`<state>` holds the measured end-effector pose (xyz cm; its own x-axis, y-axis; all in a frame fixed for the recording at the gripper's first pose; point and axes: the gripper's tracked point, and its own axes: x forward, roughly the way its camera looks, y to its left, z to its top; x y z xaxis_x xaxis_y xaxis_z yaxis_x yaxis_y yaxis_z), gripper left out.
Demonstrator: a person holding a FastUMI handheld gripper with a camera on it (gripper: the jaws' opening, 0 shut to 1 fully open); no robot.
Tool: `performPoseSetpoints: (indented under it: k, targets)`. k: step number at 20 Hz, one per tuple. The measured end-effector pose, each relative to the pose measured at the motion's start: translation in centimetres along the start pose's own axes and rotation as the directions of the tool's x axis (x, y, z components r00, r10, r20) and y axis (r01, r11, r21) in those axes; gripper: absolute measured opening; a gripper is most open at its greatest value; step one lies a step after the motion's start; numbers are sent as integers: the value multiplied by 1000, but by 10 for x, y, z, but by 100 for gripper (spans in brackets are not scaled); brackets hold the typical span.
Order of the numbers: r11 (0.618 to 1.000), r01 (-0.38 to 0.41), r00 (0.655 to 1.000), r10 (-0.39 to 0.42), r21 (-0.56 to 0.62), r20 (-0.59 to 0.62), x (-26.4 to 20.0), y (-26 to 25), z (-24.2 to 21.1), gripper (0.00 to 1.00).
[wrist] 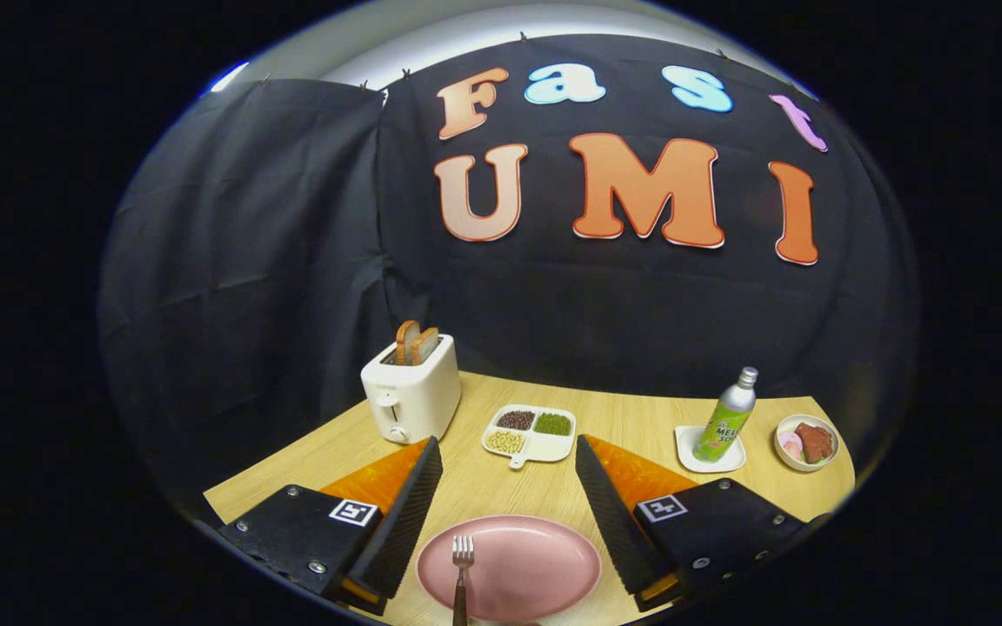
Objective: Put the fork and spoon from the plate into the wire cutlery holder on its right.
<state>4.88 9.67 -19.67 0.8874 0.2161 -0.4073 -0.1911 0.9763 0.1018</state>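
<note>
I had the gripper (pixel 510 513) spread wide and empty above the table (pixel 553 496). The fork (pixel 462 569) lay on the pink plate (pixel 544 565) between and just below the fingers, nearer the left one, its long axis running along my line of reach, tines pointing away. I could not make out the spoon or the holder.

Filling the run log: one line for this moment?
gripper: open | fork: on plate, between fingers | ungrasped
</note>
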Motion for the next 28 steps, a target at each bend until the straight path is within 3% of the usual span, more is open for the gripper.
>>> performPoseSetpoints:
  k: [5,8,14,18,25,28]
  targets:
    - [999,-34,978,31,-12,-207,17,9,-61,93]
    - [997,-65,941,45,-49,-336,19,15,-96,93]
    - [989,-133,818,72,-65,-571,8,31,-158,87]
    - [984,-162,735,72,-71,-674,1,35,-184,77]
    - [976,-189,590,27,-105,-807,-15,33,-226,46]
    - [979,-167,573,1,-115,-820,-16,32,-231,34]
